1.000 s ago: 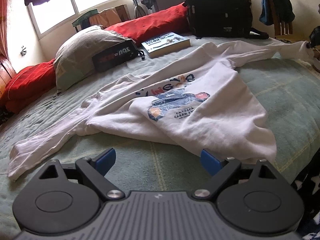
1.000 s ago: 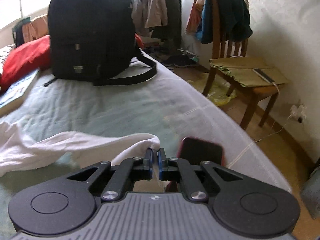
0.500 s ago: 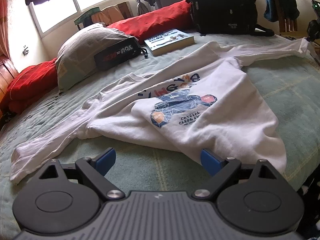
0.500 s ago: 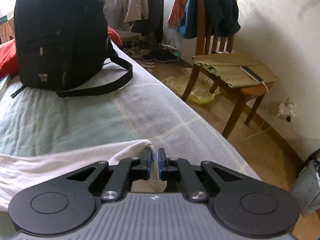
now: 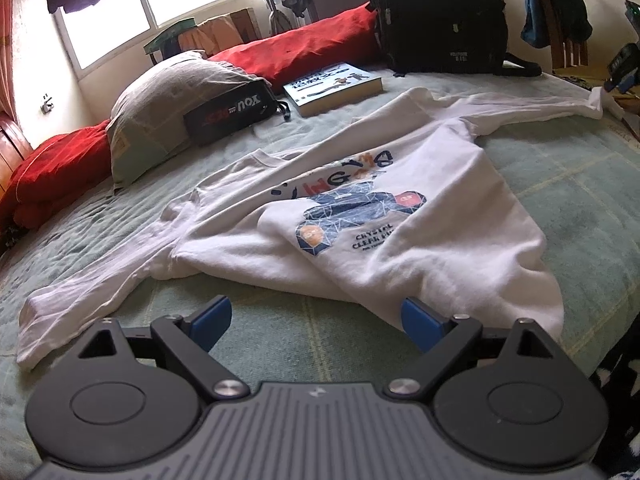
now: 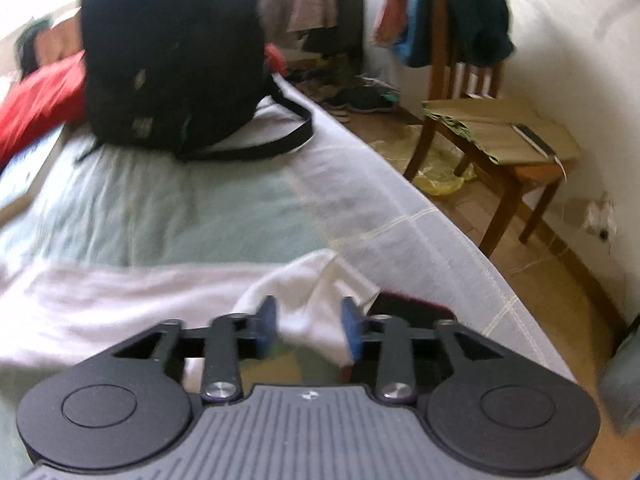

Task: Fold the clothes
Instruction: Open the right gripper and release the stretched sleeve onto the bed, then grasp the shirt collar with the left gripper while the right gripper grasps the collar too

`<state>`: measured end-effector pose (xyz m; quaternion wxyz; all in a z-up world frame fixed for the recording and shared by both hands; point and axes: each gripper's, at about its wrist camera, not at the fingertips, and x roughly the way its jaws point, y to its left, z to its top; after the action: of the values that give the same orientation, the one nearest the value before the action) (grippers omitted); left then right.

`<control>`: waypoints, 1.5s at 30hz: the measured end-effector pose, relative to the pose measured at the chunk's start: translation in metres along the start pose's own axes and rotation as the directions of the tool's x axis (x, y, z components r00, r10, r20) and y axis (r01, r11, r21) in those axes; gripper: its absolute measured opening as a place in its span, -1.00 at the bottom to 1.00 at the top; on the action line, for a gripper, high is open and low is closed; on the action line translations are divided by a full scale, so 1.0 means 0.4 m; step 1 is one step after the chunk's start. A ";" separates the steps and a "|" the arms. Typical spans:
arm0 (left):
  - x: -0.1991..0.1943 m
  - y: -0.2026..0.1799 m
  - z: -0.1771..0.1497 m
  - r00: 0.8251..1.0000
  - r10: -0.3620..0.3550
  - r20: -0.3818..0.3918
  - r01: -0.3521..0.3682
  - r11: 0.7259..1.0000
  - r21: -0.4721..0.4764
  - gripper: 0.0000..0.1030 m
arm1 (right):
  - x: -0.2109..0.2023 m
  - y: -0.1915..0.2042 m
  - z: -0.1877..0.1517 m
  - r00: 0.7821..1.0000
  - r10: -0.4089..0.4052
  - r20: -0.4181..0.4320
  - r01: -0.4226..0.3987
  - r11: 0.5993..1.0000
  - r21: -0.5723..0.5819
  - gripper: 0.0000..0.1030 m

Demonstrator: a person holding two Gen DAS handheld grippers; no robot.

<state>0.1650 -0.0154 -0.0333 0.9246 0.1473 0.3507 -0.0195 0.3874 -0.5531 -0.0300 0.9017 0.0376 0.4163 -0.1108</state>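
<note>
A white long-sleeved shirt [image 5: 400, 208] with a blue and orange print lies spread on the green bedspread [image 5: 580, 184], partly folded over itself. One sleeve reaches toward the near left, the other stretches far right to the bed's edge. My left gripper [image 5: 316, 322] hovers open just in front of the shirt's hem, nothing between its blue pads. In the right wrist view the sleeve cuff [image 6: 316, 300] lies loose between the parted fingers of my right gripper [image 6: 308, 326], which is open. The right gripper [image 5: 624, 68] also shows small at the far right of the left wrist view.
A black backpack [image 6: 172, 60] stands at the bed's far end, beside a book [image 5: 336, 88], a black pouch [image 5: 232, 112], a grey pillow [image 5: 160, 120] and red cushions [image 5: 304, 48]. A dark phone [image 6: 412, 308] lies by the cuff. A wooden chair [image 6: 488, 136] stands right of the bed.
My right gripper, shut on the sleeve cuff before, has opened and the cuff now rests loose between its fingers. The left gripper stayed open and has drifted slightly over the bed.
</note>
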 end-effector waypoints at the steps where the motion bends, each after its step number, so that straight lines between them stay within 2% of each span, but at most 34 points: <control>1: 0.000 0.000 0.000 1.000 0.000 0.001 0.000 1.000 -0.001 0.79 | -0.002 0.012 -0.009 1.000 -0.001 -0.010 0.001 0.999 -0.032 0.00; 5: 0.000 -0.001 -0.001 1.000 0.002 -0.002 -0.002 1.000 -0.002 0.79 | 0.022 0.042 -0.027 0.995 0.031 -0.090 -0.038 0.996 -0.078 0.01; 8: 0.002 -0.005 -0.001 1.000 0.003 -0.006 -0.003 1.000 0.003 0.79 | 0.051 0.055 -0.031 0.994 0.011 -0.111 -0.020 0.997 -0.078 0.01; 11: 0.006 -0.006 0.003 1.000 0.013 -0.012 -0.013 1.000 0.004 0.79 | 0.083 0.066 -0.023 0.992 -0.085 -0.097 0.076 0.993 -0.092 0.01; 13: 0.006 -0.007 0.004 1.000 0.015 -0.012 -0.015 1.000 0.007 0.79 | 0.094 0.058 -0.014 0.982 -0.174 -0.069 0.167 0.981 -0.098 0.01; 15: 0.004 -0.006 0.004 1.000 0.015 -0.010 -0.015 1.000 0.011 0.79 | 0.092 0.034 -0.005 0.972 -0.231 -0.040 0.227 0.971 -0.069 0.01; 19: 0.005 -0.005 0.002 1.000 0.008 -0.008 -0.008 1.000 0.007 0.79 | 0.038 -0.033 0.002 0.961 -0.275 0.015 0.274 0.961 0.046 0.01; 21: 0.004 -0.006 -0.001 1.000 0.003 -0.006 -0.003 1.000 0.007 0.79 | 0.007 -0.047 -0.001 0.961 -0.275 0.031 0.272 0.960 0.067 0.01; 26: -0.013 -0.005 -0.007 1.000 -0.014 0.011 0.014 1.000 0.003 0.79 | -0.083 -0.020 -0.014 0.985 -0.166 0.055 0.163 0.985 0.056 0.07; 29: -0.028 0.002 -0.013 0.999 -0.025 0.020 0.025 1.000 -0.004 0.79 | -0.127 0.038 -0.029 0.998 -0.039 0.054 0.037 0.999 0.034 0.12; 32: -0.038 0.015 -0.023 0.999 -0.037 0.022 0.037 0.999 -0.014 0.79 | -0.167 0.129 -0.057 0.994 0.099 0.037 -0.098 0.995 -0.022 0.15; 34: -0.042 0.026 -0.031 0.999 -0.045 0.017 0.046 0.999 -0.024 0.79 | -0.185 0.198 -0.090 0.985 0.172 0.014 -0.171 0.983 -0.063 0.23; 38: -0.050 0.058 -0.046 0.998 -0.066 0.004 0.066 0.997 -0.051 0.79 | -0.215 0.339 -0.165 0.954 0.296 -0.043 -0.299 0.943 -0.142 0.27; 41: -0.055 0.081 -0.054 0.997 -0.074 0.003 0.074 0.995 -0.069 0.79 | -0.237 0.445 -0.221 0.919 0.382 -0.091 -0.393 0.898 -0.196 0.28; 45: -0.050 0.112 -0.062 0.996 -0.089 0.003 0.089 0.991 -0.097 0.79 | -0.266 0.587 -0.296 0.859 0.486 -0.164 -0.512 0.819 -0.258 0.28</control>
<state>0.1402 0.0331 -0.0264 0.9287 0.0865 0.3580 -0.0436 0.2868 -0.2879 -0.0321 0.8747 0.0168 0.4440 0.1937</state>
